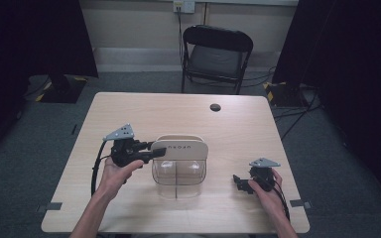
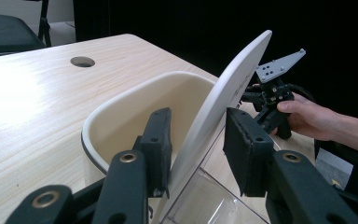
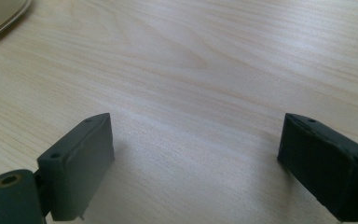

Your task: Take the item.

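A clear two-compartment box [image 1: 178, 179] stands at the middle of the table. Its cream lid [image 1: 179, 148] is raised on edge, and a cream tub rim [image 2: 121, 100] sits behind it. My left gripper [image 1: 158, 149] reaches in from the left. In the left gripper view the lid [image 2: 228, 84] runs slantwise between its jaws [image 2: 198, 123], with both pads against it. My right gripper [image 1: 239, 182] rests low at the right of the table, held by a hand. In its own view it [image 3: 196, 140] stands open over bare wood with nothing between the pads.
A round cable hole [image 1: 215, 107] lies in the table's far side. A black folding chair [image 1: 216, 54] stands behind the table. The other hand and its gripper [image 2: 272, 100] show beyond the lid. A corner of the cream box [image 3: 0, 14] appears top left.
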A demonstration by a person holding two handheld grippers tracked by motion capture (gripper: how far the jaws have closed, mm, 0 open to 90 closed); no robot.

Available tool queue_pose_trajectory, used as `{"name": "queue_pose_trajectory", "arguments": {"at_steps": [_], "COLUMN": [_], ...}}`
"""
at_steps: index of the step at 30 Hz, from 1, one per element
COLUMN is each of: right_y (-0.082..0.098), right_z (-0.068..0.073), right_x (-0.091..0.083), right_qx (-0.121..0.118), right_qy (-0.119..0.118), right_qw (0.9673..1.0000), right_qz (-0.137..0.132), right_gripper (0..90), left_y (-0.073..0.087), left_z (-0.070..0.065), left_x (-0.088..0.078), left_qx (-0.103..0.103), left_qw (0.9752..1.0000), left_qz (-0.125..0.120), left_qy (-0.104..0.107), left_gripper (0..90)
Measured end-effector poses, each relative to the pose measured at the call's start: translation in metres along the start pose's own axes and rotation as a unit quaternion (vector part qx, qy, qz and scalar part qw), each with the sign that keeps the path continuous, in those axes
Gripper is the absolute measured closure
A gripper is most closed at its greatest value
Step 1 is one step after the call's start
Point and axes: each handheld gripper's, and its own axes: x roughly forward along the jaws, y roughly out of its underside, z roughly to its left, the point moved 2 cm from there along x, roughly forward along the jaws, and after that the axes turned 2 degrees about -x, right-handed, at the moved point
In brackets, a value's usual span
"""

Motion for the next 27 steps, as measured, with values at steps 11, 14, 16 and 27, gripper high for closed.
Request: {"name": "queue_pose_trajectory", "arguments": {"at_steps": [11, 14, 16, 27], "right_y": [0.0000, 0.0000, 0.0000, 0.0000], "right_z": [0.0000, -0.0001, 0.0000, -0.0001], "right_x": [0.0000, 0.0001, 0.0000, 0.0001], "right_qx": [0.000, 0.000, 0.000, -0.001], "right_qy": [0.000, 0.001, 0.001, 0.000], "right_qw": [1.0000, 1.0000, 1.0000, 1.0000], "right_qz": [0.000, 0.000, 0.000, 0.000], "right_gripper": [9.6, 9.6, 9.6, 9.6], "left_y": [-0.0001, -0.0001, -0.0001, -0.0001], "left_z": [0.0001, 0.0000, 0.0000, 0.0002], "left_x": [-0.0001, -0.0002, 0.0001, -0.0001], "left_qx": [0.001, 0.001, 0.000, -0.001], "left_qw": [1.0000, 1.0000, 1.0000, 1.0000], "left_qz": [0.000, 0.001, -0.001, 0.000], "left_qy": [0.000, 0.000, 0.001, 0.002], "left_gripper": [61.8, 61.9, 61.8, 61.8]}}
